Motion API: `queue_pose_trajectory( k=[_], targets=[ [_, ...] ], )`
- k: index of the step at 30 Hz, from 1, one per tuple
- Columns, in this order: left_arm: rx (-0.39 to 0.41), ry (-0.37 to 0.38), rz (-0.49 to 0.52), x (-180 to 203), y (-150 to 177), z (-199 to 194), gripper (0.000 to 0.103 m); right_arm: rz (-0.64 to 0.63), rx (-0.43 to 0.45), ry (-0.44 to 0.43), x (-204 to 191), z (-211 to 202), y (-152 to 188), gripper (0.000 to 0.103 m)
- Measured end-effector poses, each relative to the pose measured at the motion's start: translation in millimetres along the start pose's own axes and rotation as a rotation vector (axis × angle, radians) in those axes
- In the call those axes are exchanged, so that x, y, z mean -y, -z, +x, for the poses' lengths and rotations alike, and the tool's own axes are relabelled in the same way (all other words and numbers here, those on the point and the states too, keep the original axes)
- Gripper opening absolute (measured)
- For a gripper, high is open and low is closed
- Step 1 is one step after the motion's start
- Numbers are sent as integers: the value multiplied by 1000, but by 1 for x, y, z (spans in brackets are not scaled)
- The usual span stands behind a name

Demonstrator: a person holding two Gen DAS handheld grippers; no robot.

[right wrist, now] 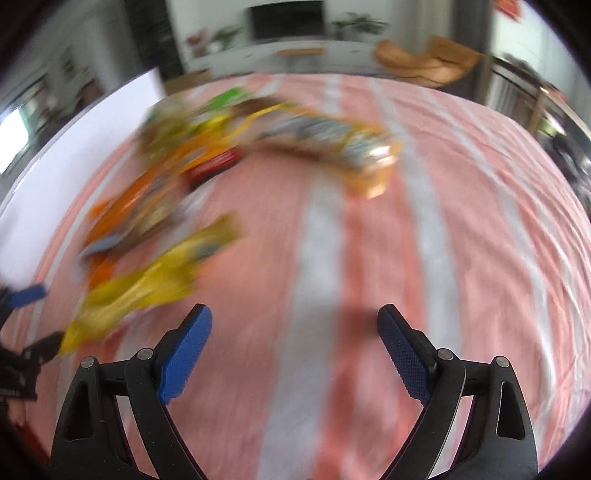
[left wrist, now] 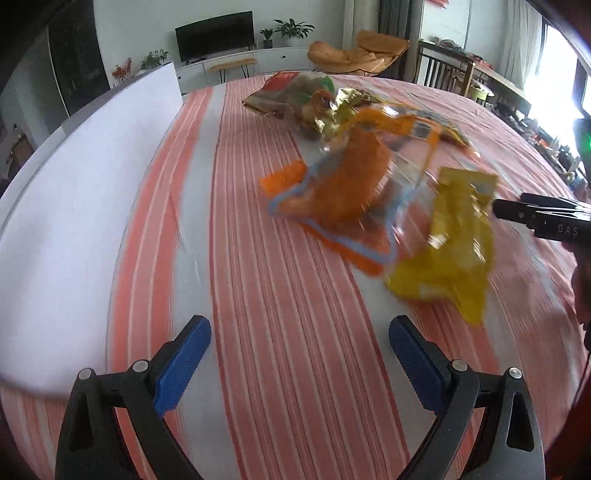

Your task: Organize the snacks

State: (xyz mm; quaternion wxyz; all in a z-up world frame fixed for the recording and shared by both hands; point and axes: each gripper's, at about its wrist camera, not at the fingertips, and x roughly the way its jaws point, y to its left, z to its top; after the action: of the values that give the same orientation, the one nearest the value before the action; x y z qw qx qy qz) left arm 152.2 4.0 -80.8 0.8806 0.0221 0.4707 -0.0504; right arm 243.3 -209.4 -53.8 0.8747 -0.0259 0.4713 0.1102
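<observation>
Several snack bags lie in a loose pile on a bed with a red and white striped sheet (left wrist: 258, 295). A yellow bag (left wrist: 454, 254) is nearest, with a clear orange-edged bag (left wrist: 343, 192) behind it and a gold and brown bag (left wrist: 295, 96) farther back. My left gripper (left wrist: 299, 332) is open and empty, short of the pile. The right gripper's black body (left wrist: 543, 218) shows at the right edge, beside the yellow bag. In the blurred right wrist view my right gripper (right wrist: 295, 325) is open and empty over bare sheet, with the yellow bag (right wrist: 147, 284) to its left.
A white board or box (left wrist: 74, 221) stands along the left side of the bed. A long orange and silver bag (right wrist: 332, 144) lies apart at the far middle. Beyond the bed are a TV (left wrist: 214, 35), plants, an orange chair (left wrist: 365, 51) and a table.
</observation>
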Motion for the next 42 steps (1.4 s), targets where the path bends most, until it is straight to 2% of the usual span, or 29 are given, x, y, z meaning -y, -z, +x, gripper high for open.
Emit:
queue_pose_trajectory(
  k=[1, 2, 5, 9, 42],
  targets=[
    [11, -1, -2, -1, -4, 3, 97, 4, 6, 50, 10, 4, -5, 93],
    [17, -8, -6, -5, -8, 3, 97, -3, 13, 77, 15, 5, 1, 98],
    [34, -8, -29, -19, -22, 17, 103, 7, 45, 57, 33, 2, 3, 100],
    [40, -5, -30, -19, -25, 17, 103, -1, 38, 83, 37, 0, 2, 100],
    [40, -11, -45, -21, -26, 23, 103, 2, 37, 83, 37, -1, 7, 101]
  ],
)
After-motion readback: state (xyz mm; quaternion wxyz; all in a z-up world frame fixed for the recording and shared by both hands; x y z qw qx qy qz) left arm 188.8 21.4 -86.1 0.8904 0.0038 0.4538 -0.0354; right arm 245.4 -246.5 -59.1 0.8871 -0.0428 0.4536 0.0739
